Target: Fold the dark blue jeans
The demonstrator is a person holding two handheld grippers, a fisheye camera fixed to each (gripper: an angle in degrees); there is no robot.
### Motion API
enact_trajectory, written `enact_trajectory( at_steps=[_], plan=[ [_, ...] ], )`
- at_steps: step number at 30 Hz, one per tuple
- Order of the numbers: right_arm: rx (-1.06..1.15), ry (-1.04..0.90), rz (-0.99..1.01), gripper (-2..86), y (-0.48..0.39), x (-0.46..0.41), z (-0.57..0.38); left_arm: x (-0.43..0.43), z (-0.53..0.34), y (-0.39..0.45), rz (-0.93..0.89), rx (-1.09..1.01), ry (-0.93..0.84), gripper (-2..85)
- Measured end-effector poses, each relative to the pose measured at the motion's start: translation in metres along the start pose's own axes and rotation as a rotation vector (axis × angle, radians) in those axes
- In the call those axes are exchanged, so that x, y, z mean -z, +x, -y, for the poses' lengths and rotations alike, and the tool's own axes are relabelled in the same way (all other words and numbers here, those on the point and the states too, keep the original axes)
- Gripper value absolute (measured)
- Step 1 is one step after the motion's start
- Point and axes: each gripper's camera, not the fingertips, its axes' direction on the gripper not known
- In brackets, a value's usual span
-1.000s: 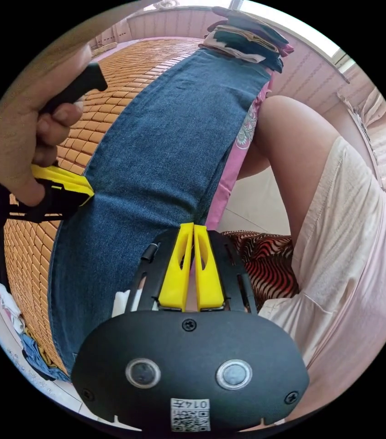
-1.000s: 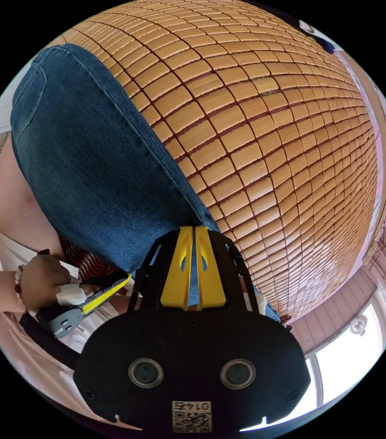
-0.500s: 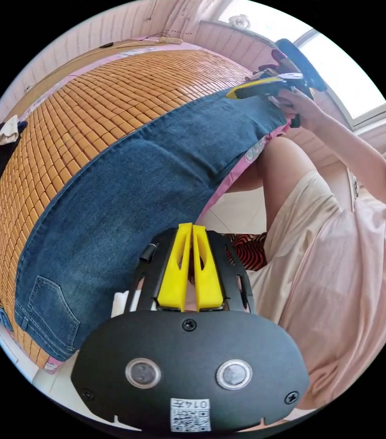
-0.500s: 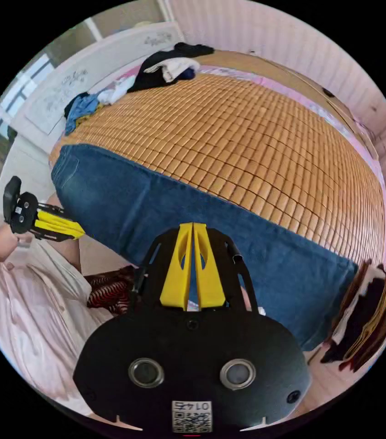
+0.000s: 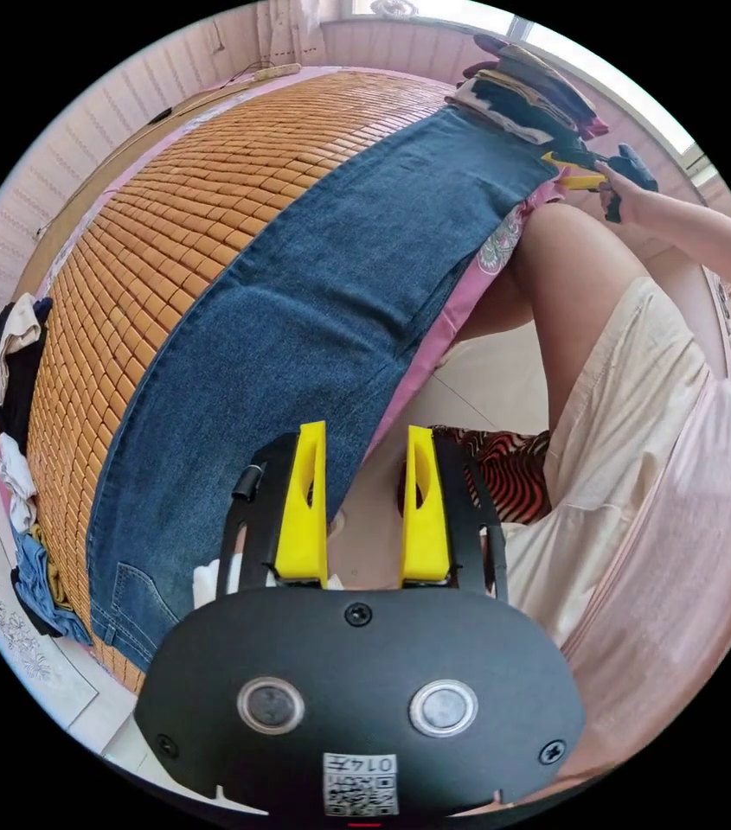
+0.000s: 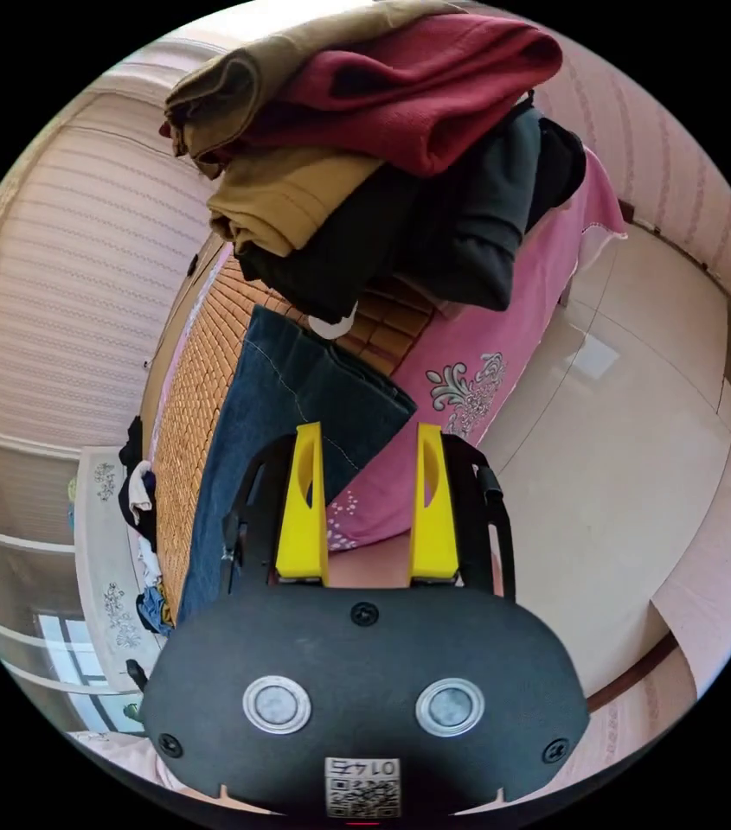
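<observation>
The dark blue jeans (image 5: 313, 294) lie folded lengthwise in a long strip on the bamboo mat (image 5: 166, 225), along the bed's near edge. My left gripper (image 5: 367, 428) is open just off the waist end, with the denim edge by its left jaw and nothing between the jaws. At the far leg end a hand holds my right gripper (image 5: 580, 175). In the right gripper view the right gripper (image 6: 369, 428) is open over the bed edge, and the jeans' hem (image 6: 313, 389) lies just beyond its left jaw.
A stack of folded clothes (image 6: 400, 147) (image 5: 525, 91) sits on the mat right past the hem. A pink sheet (image 6: 469, 372) hangs off the bed above the tiled floor (image 6: 642, 415). Loose clothes (image 5: 10, 363) lie at the mat's far side. The person's leg (image 5: 573, 285) stands beside the bed.
Both grippers were shut on the jeans' edge and are now open, having let go. The jeans lie stretched along the bed edge.
</observation>
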Motion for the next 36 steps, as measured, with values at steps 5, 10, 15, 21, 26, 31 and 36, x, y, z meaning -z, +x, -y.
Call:
enact_trajectory(
  at_steps=[5, 10, 15, 21, 26, 31, 36],
  plan=[
    [0.030, 0.013, 0.005, 8.7, 0.034, -0.001, 0.003, -0.017, 0.009, 0.014, 0.185, -0.031, -0.081, 6.0],
    [0.161, 0.077, 0.125, 3.7, 0.043, 0.025, -0.003, -0.017, 0.008, -0.006, 0.112, 0.026, -0.092, 1.5],
    [0.367, 0.117, 0.332, 2.6, 0.016, 0.054, -0.004, -0.014, -0.005, -0.030, 0.011, 0.105, -0.051, 0.0],
    [0.493, 0.239, 0.671, 2.3, -0.028, 0.095, 0.005, -0.007, -0.004, -0.039, -0.010, 0.110, -0.024, -0.5],
    [0.578, 0.365, 0.831, 2.1, -0.072, 0.149, 0.006, -0.001, 0.035, -0.052, -0.166, 0.102, 0.075, -0.6],
    [0.824, 0.426, 0.819, 2.2, -0.162, 0.211, -0.014, 0.002, 0.079, -0.051, -0.415, 0.083, 0.157, -0.6],
    [1.271, 0.261, 0.763, 2.2, -0.299, 0.214, -0.091, 0.051, 0.037, -0.065, -0.552, 0.008, 0.349, -0.8]
  ],
)
